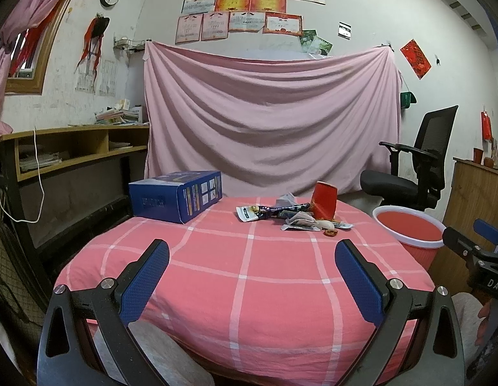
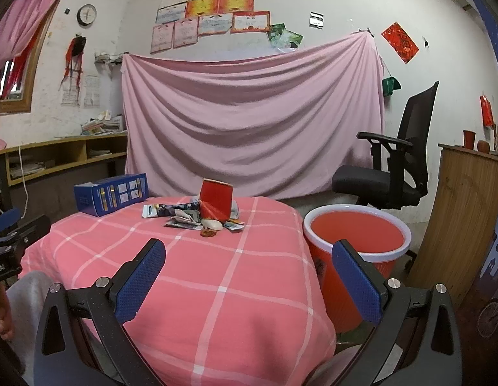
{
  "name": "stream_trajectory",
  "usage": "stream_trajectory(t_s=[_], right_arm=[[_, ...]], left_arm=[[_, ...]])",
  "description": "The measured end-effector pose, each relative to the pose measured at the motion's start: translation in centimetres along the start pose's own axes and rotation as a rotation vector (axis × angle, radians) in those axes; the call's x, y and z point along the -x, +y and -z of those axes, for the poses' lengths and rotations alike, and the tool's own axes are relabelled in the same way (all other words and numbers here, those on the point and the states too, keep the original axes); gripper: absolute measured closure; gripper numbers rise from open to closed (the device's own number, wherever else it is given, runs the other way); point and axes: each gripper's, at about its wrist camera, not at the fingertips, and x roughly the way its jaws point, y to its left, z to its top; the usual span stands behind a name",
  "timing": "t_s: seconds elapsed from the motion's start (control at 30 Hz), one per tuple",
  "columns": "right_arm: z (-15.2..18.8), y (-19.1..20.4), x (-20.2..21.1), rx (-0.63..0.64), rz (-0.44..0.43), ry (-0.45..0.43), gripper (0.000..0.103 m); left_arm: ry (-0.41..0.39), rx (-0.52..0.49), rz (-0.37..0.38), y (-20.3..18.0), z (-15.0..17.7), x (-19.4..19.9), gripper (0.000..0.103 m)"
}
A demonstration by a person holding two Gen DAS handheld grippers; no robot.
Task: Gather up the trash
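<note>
While both my left tongs point(image 1: 252, 257) and right tongs point(image 2: 249, 257) hang spread and empty, the trash pile point(image 1: 290, 217) lies well ahead on the counter point(image 1: 249, 289).

R gripper point(image 2: 249, 257) jaws spread wide, nothing btwn them but pink checked tablecloth point(image 2: 216, 289). Straight ahead of the jaws, far side of table: trash pile point(image 2: 197, 218) w/ wrappers, flattened packets, and a red paper cup point(image 2: 215, 200) on top of it, tilted. Ahead and left of L jaw: blue box point(image 2: 112, 194) lying on the cloth, well apart from the pile. Just beyond the R jaw, beside the table edge: red bin w/ white rim point(image 2: 358, 241), open top. Past the bin, black office chair point(image 2: 397, 160). Other gripper point(image 2: 14, 241) at far left edge, partly cut off.
</note>
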Motion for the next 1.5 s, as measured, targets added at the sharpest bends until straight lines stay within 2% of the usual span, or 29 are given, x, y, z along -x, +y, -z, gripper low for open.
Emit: stream_trajectory(t_s=[0.5,0.7,0.97,1.27,1.5], right_arm=[[-0.2,-1.4,-1.0,-0.093,-0.012,0.026,0.0],[-1.4,-2.5,-2.1,-0.127,-0.011,0.026,0.0],[-6.1,-3.6,-2.2,-0.092,-0.004,-0.151,0.0],[-8.3,-3.8,-6.8,-0.091,-0.012,-0.218,0.0],[-8.8,-2.8,-12.9,-0.107,-0.039,-0.144,0.0]], left_arm=[[0.039,-0.033,0.018,-0.7,-1.3,-1.6,0.002],[0.028,0.006,0.014,-0.3,-3.3,-3.7,0.002],[-0.083,0.011,-0.001,-0.5,-7.4,-6.0,0.002],[-0.113,0.005,-0.025,-0.1,-9.6,-9.8,0.002],[-0.019,-0.068,-0.079,1.0,-9.3,-16.5,0.002]])
